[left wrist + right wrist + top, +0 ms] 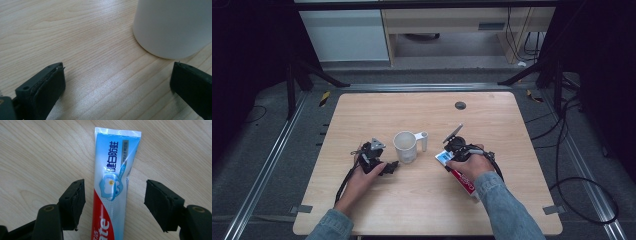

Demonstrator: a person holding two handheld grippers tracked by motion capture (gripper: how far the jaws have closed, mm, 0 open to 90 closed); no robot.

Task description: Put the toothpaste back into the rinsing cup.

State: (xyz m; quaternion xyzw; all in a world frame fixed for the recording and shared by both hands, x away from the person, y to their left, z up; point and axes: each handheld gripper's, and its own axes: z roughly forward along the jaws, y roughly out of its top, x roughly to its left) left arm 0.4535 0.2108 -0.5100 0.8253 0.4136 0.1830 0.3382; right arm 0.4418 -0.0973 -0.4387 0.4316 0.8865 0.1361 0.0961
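Note:
A white mug (405,146) with its handle to the right stands near the middle of the wooden table (362,107). A red, white and blue toothpaste tube (460,175) lies flat to its right. My right gripper (114,195) hangs low over the tube, open, one jaw on each side of the tube (112,185) without touching it. My left gripper (387,167) rests low on the table just left of the mug, open and empty. In the left gripper view the mug's base (170,27) stands a short way ahead, nearer the right jaw.
A small dark round grommet (460,105) is set in the table's far side. Black frame legs and cables lie on the floor around the table. A cable trails from each gripper toward the near edge.

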